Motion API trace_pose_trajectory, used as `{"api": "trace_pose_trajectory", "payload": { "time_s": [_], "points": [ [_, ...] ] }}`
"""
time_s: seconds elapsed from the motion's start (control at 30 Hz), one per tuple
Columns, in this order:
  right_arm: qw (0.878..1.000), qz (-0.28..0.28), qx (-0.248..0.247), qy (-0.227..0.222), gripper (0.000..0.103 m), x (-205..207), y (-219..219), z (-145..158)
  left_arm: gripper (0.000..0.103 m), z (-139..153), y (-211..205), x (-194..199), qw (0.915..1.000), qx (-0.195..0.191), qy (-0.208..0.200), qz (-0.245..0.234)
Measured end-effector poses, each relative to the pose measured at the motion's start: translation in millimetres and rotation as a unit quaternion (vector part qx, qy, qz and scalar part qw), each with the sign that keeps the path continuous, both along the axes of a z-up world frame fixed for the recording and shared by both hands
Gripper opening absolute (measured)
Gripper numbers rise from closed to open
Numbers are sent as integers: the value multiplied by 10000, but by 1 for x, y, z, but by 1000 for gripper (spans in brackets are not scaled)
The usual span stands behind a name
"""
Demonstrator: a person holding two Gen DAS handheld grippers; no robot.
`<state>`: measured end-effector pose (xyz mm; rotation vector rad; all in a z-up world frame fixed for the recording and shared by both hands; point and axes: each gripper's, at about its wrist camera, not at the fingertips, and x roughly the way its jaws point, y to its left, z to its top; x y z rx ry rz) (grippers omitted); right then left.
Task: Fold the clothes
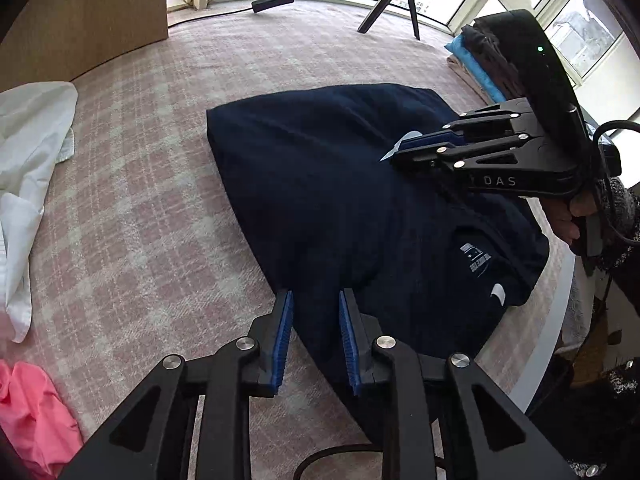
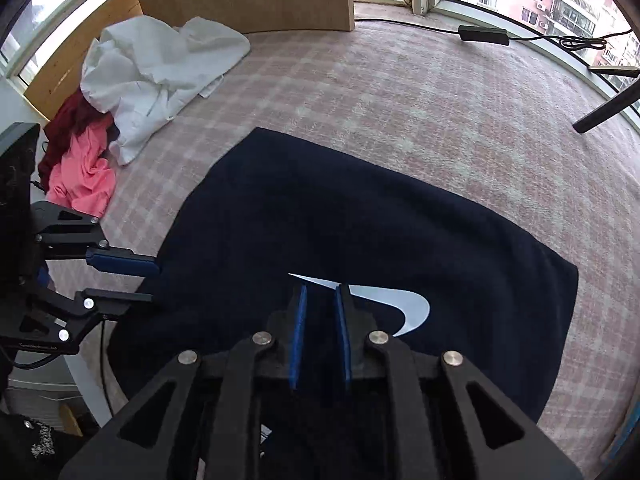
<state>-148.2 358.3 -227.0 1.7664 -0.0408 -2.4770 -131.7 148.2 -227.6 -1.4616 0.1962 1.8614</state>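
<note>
**Navy garment lay folded on the checked surface, both grippers parted above it**

At the far left a pink garment and a dark red one lay heaped beside a crumpled white garment, all well apart from the work.

The left gripper hung at the near left edge of the navy garment, its blue pads a modest gap apart with nothing pinched between them. The garment lay in a roughly rectangular fold on the pink-and-cream checked surface. A printed neck label showed pale characters too small to read, with a small white tab just beside it.

The right gripper hovered over the garment's white swoosh-shaped logo, its jaws narrowly parted and empty. From the left wrist view its black body bore the letters "DAS".

Farther right a stack of folded clothes sat by the window, near a black tripod.
</note>
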Motion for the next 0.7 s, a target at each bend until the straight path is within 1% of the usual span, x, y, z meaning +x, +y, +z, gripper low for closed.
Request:
{"api": "trace_pose_trajectory", "payload": {
  "time_s": [0.07, 0.1, 0.2, 0.27, 0.3, 0.33, 0.4, 0.47, 0.57, 0.6, 0.63, 0.67, 0.7],
  "points": [
    [10000, -27, 62, 38, 16, 13, 4, 12, 21, 10, -22, 9, 9997, 121, 67, 220],
    [9999, -35, 100, 45, 20, 20, 5, 18, 22, 16, -34, 14, 9992, 175, 135, 318],
    [9984, 169, -543, -26, 20, 52, -15, 32, 22, 22, -54, 34, 9988, 311, 69, 369],
    [9904, 475, -1279, -234, 20, 72, -41, 33, 22, 22, -57, 47, 9989, 383, 62, 269],
    [9865, 614, -1480, -323, 22, 82, -58, 32, 22, 20, -57, 53, 9989, 416, 62, 215],
    [9860, 723, -1456, -385, 26, 89, -72, 28, 22, 19, -56, 58, 9988, 448, 62, 161],
    [9861, 876, -1320, -494, 29, 98, -93, 19, 22, 16, -54, 67, 9987, 502, 49, 56],
    [9866, 950, -1187, -595, 29, 100, -106, 10, 22, 11, -50, 71, 9986, 530, 7, -41],
    [9854, 916, -1257, -693, 29, 89, -115, 11, 22, 4, -43, 75, 9984, 537, -25, -192],
    [9825, 911, -1447, -735, 25, 85, -120, 12, 22, 2, -40, 76, 9983, 536, -33, -237],
    [9775, 949, -1708, -800, 5, 85, -119, 15, 22, 0, -38, 77, 9983, 514, -14, -268],
    [9713, 995, -1976, -868, 4, 87, -115, 18, 22, -1, -37, 78, 9982, 512, 15, -321],
    [9703, 1048, -2011, -841, 4, 89, -112, 23, 23, -2, -35, 79, 9978, 529, 40, -391]
  ]
}}
